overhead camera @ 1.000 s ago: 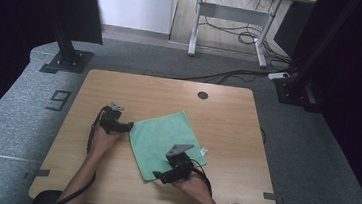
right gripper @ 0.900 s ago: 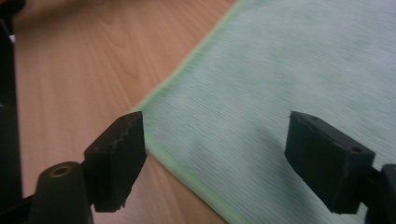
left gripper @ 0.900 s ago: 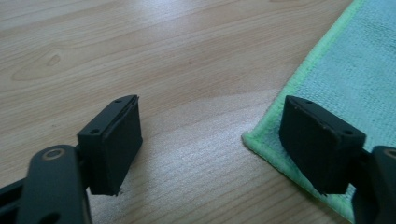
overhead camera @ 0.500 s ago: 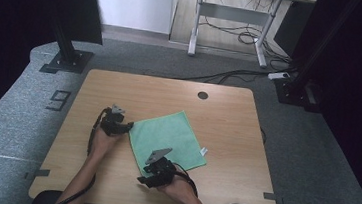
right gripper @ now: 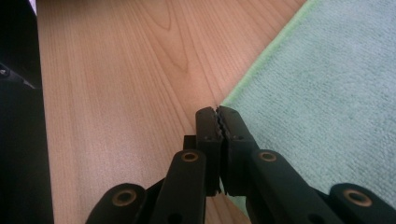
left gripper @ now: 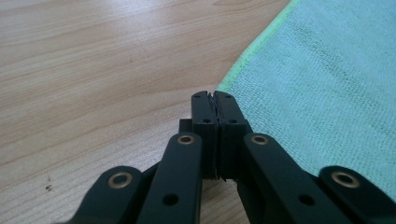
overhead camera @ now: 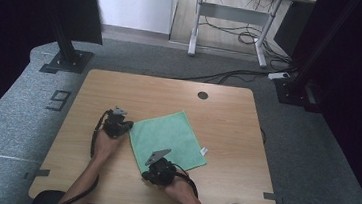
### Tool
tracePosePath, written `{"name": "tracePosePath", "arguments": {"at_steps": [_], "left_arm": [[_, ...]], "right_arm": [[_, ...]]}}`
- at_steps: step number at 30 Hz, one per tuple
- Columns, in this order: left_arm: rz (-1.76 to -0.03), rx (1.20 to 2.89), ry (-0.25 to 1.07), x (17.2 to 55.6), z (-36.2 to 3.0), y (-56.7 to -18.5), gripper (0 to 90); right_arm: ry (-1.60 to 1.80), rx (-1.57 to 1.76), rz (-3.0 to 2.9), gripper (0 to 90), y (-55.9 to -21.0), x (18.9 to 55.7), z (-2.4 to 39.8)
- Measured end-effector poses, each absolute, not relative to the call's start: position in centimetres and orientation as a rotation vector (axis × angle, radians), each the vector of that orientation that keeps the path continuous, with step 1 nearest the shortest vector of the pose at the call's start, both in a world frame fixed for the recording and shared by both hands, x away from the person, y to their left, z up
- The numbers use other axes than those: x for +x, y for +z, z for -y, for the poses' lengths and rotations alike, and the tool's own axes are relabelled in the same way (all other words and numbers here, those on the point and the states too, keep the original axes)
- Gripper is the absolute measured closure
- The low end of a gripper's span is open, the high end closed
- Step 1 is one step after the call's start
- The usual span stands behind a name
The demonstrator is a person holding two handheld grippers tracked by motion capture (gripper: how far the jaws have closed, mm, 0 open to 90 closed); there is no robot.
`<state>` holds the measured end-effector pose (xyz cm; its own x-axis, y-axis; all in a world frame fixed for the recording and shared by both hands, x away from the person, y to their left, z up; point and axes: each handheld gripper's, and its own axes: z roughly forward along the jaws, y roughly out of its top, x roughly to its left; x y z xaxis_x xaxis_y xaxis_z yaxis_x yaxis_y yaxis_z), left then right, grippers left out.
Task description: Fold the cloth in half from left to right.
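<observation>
Green cloth [overhead camera: 168,137]: lies flat and spread on the wooden table [overhead camera: 227,121], turned like a diamond, nearer the person's edge than the far one; a small white tag shows at its right corner

Left gripper [overhead camera: 116,124]: sits at the cloth's left corner; in the left gripper view its jaws are pressed together with no gap, tips at the corner's light green hem [left gripper: 252,51]; whether any fabric is pinched between them I cannot tell

Right gripper [overhead camera: 158,167]: sits at the cloth's near corner, by the table's front edge; in the right gripper view the toothed jaws meet at the tips, right where the corner of the cloth [right gripper: 327,93] ends; again, cloth inside or merely beside, I cannot say

Likely step: a judgement only; both claws look set on two neighbouring corners, as if to lift or fold the cloth

Risk, missed grip: if the jaws closed just off the hem, either corner stays on the wood when the hand rises; the cloth would then drag or twist

Risk, thin pinch: a hold on the hem alone may slip free under the cloth's weight

Risk, uneven lift: one hand rising sooner would skew the cloth; a fold would land crooked

Risk, table edge: the right hand works close to the front edge; a pull toward the person could slide the cloth off
</observation>
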<state>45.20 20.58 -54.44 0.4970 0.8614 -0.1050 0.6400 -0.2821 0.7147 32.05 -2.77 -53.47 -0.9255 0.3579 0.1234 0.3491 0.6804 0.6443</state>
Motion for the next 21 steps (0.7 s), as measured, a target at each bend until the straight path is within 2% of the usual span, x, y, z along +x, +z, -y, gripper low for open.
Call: {"name": "tracePosePath", "arguments": {"at_steps": [21], "left_arm": [[-1.270, 2.017, 0.391, 43.7, -23.5, -52.1, 88.2]], "right_arm": [[1.217, 0.491, -2.905, 87.1, -52.4, 31.1, 0.3]]}}
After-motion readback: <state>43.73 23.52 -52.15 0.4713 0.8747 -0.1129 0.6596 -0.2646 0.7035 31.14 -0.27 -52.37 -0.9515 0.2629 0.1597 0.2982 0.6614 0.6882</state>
